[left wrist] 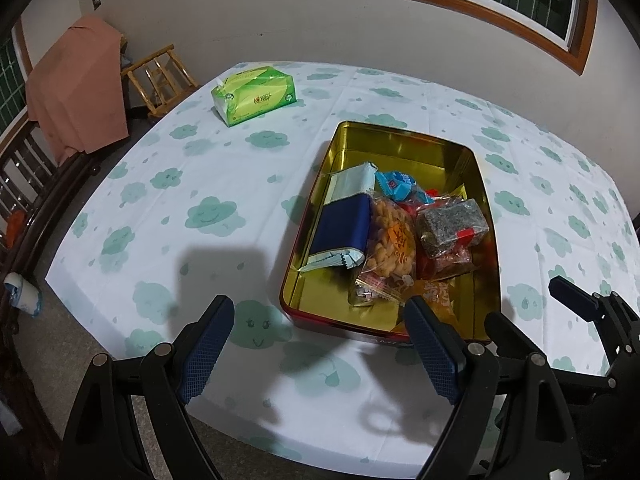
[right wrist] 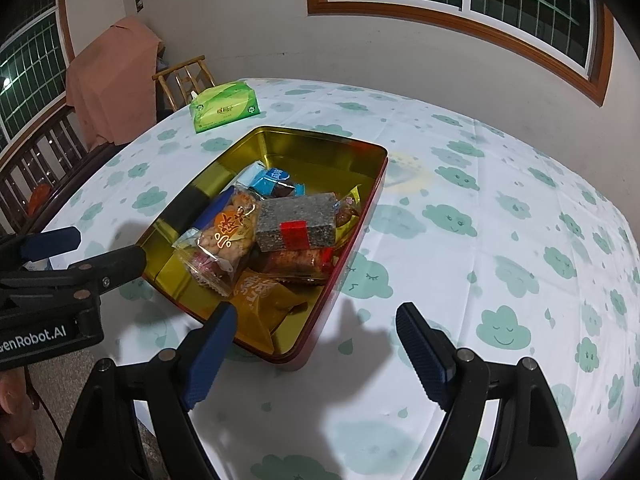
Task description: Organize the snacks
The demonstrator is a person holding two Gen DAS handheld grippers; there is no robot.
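A gold tin box [left wrist: 404, 148] [right wrist: 320, 148] with a red outer wall sits on the cloud-print tablecloth. Its near half holds several snacks: a blue and white packet [left wrist: 340, 228], a clear bag of orange puffs [left wrist: 390, 244] [right wrist: 230, 232], a grey seed block with a red label [left wrist: 450, 226] [right wrist: 296, 222], a small blue packet [left wrist: 394, 184] [right wrist: 274, 180] and an orange packet [right wrist: 264, 300]. My left gripper [left wrist: 320, 340] is open and empty, just short of the box's near edge. My right gripper [right wrist: 316, 344] is open and empty over the box's near corner.
A green tissue pack [left wrist: 256, 94] [right wrist: 224, 108] lies at the table's far left. A wooden chair [left wrist: 160, 78] and a pink-draped piece of furniture [left wrist: 76, 88] stand beyond the table. A dark wooden bench [left wrist: 28, 184] runs along the left. The tablecloth [right wrist: 500, 240] spreads right of the box.
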